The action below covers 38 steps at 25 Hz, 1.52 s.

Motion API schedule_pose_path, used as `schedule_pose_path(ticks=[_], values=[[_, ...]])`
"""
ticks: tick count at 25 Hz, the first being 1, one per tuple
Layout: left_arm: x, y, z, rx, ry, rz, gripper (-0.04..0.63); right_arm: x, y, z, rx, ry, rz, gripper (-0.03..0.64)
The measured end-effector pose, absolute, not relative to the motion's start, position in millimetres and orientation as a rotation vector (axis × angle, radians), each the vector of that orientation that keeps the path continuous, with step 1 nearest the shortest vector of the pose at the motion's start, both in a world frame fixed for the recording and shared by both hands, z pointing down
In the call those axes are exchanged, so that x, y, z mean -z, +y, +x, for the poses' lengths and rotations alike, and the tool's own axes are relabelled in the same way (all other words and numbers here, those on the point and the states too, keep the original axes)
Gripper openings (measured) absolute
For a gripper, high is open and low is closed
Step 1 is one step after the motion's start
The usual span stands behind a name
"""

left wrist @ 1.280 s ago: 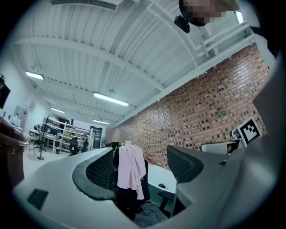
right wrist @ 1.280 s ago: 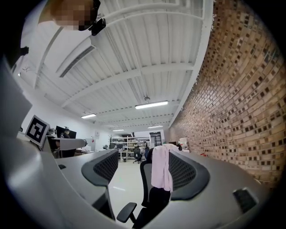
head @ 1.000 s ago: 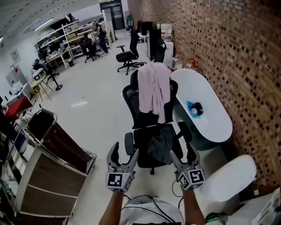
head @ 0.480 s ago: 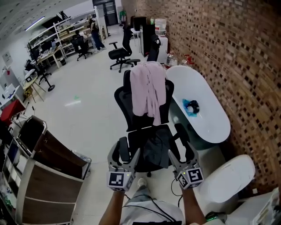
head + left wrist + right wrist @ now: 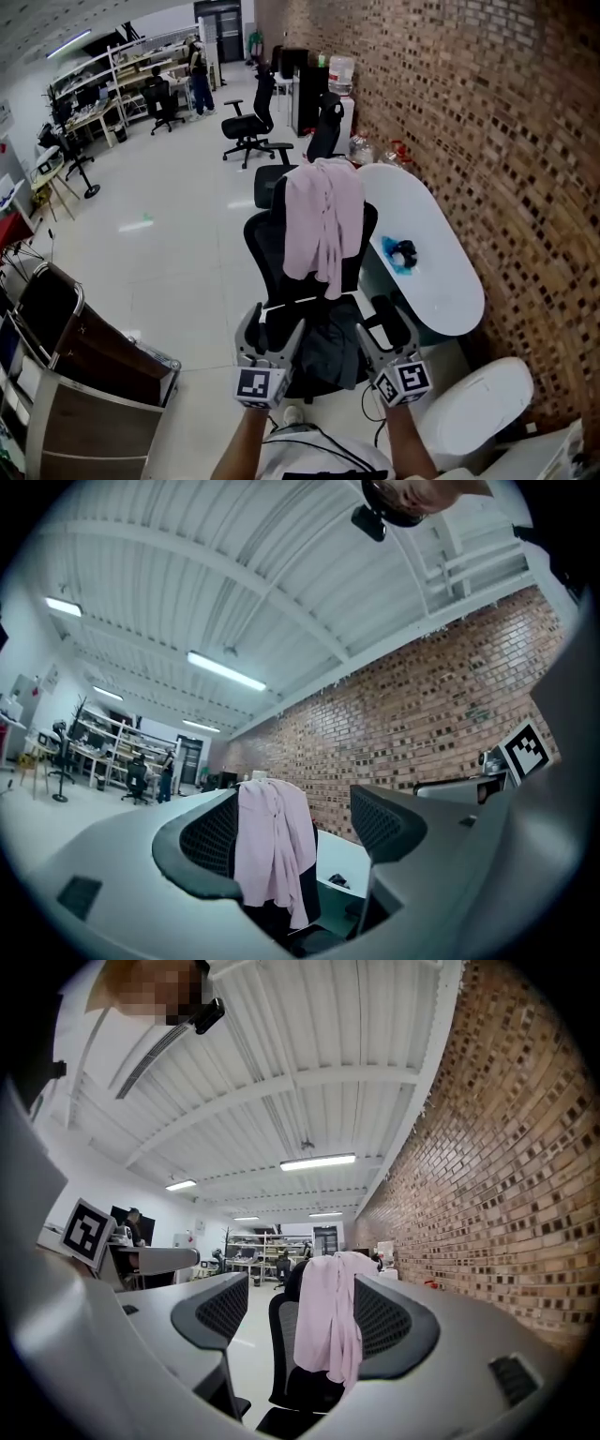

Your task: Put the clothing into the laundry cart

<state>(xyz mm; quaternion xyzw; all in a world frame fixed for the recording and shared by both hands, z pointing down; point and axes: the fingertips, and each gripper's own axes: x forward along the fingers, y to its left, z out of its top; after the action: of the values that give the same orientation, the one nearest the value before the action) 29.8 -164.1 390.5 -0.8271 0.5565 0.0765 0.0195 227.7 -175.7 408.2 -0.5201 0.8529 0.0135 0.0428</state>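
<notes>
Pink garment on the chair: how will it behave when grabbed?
Likely floppy: the pink garment hangs in loose folds over the chair back. Probably light: thin fabric. Draped over the top, so it should slide off when pulled.

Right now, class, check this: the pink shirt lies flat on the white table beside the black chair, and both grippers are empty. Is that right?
Not quite. The pink shirt is not on the white table; the head view shows it hanging over the back of the black chair beside it. The left gripper and the right gripper are indeed empty, jaws apart.
</notes>
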Motion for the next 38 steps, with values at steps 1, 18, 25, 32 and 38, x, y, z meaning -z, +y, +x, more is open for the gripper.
schedule_pose_path(ticks=[1, 18, 25, 32, 38], values=[[-393.1, -171.4, 22.1, -0.232, 1.726, -2.563, 0.354, -407.9, -183.0, 218.5, -0.041, 2.615, -1.585, 0.376], [-424.0, -243.4, 18.1, -0.162, 1.738, -2.615, 0.354, -432.1, -245.0, 227.7, -0.03, 2.597, -1.674, 0.376], [-434.5, -265.7, 58.9, -0.081, 1.714, -2.637, 0.354, -458.1, -271.3, 264.2, 0.008, 2.631, -1.688, 0.376], [-473.2, -280.3, 92.6, 0.021, 1.668, -2.745, 0.354, -524.5, -276.7, 274.9, 0.17, 2.773, -1.667, 0.376], [-512.2, -286.8, 116.1, -0.066, 1.578, -2.869, 0.356, -602.3, -274.6, 275.2, 0.418, 2.927, -1.623, 0.377]])
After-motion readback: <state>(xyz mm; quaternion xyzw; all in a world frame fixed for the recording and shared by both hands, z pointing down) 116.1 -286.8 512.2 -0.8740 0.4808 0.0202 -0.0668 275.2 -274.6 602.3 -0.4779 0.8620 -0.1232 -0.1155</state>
